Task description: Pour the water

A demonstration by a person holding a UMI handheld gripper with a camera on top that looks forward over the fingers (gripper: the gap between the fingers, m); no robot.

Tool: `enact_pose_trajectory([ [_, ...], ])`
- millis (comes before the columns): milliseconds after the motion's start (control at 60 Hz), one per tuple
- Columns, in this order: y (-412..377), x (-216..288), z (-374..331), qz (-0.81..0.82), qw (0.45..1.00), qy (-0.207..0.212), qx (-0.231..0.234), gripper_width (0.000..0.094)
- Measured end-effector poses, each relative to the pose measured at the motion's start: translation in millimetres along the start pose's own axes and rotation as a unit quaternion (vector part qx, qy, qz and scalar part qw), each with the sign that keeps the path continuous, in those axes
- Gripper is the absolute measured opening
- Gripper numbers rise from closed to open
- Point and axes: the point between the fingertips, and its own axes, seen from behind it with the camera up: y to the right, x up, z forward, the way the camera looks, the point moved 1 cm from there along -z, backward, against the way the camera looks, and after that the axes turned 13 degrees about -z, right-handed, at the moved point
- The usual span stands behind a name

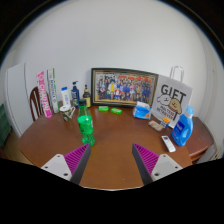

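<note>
Brown wooden table [110, 165] runs beneath the tongs [110, 160], whose purple-padded fingers [76, 157] are spread apart with nothing between them. Just ahead of the left finger stands a green bottle [86, 128], upright; its contents cannot be made out. Beyond it are a small clear cup [67, 113] and a framed photograph [123, 88]. Farther right stands a blue jug [183, 127].

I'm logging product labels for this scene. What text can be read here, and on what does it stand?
"GIFT": on the white gift bag behind the blue bottle.
Green bottle label: too small to read.
Framed photo and pink package: any print is too blurred to read.
The open gripper bears no text.
</note>
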Motion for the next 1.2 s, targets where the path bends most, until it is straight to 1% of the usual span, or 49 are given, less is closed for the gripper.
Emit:
enact_pose_trajectory([
  [133, -52, 19, 33, -0.003, 0.999, 0.023, 0.026, 0.0853],
  [283, -93, 37, 92, 0.008, 0.998, 0.049, 0.025, 0.0856],
  [433, -105, 48, 158, 0.022, 0.997, 0.070, -0.018, 0.0850],
  [517, -104, 46, 190, 0.026, 0.996, 0.071, -0.048, 0.0837],
  [617, -102, 46, 215, 0.021, 0.994, 0.079, -0.071, 0.0751],
  [667, -104, 46, 223, 0.022, 0.993, 0.084, -0.076, 0.0677],
  [733, -105, 44, 229, 0.019, 0.993, 0.085, -0.081, 0.0548],
  [783, -104, 47, 230, 0.019, 0.992, 0.095, -0.085, 0.0538],
  [833, -105, 47, 232, 0.023, 0.991, 0.101, -0.085, 0.0494],
  [917, -103, 50, 229, 0.020, 0.989, 0.109, -0.100, 0.0401],
  [950, -104, 52, 228, 0.017, 0.988, 0.112, -0.104, 0.0392],
  [967, -104, 53, 228, 0.014, 0.988, 0.112, -0.105, 0.0358],
  [1200, -99, 84, 225, -0.045, 0.986, 0.098, -0.128, 0.0357],
])
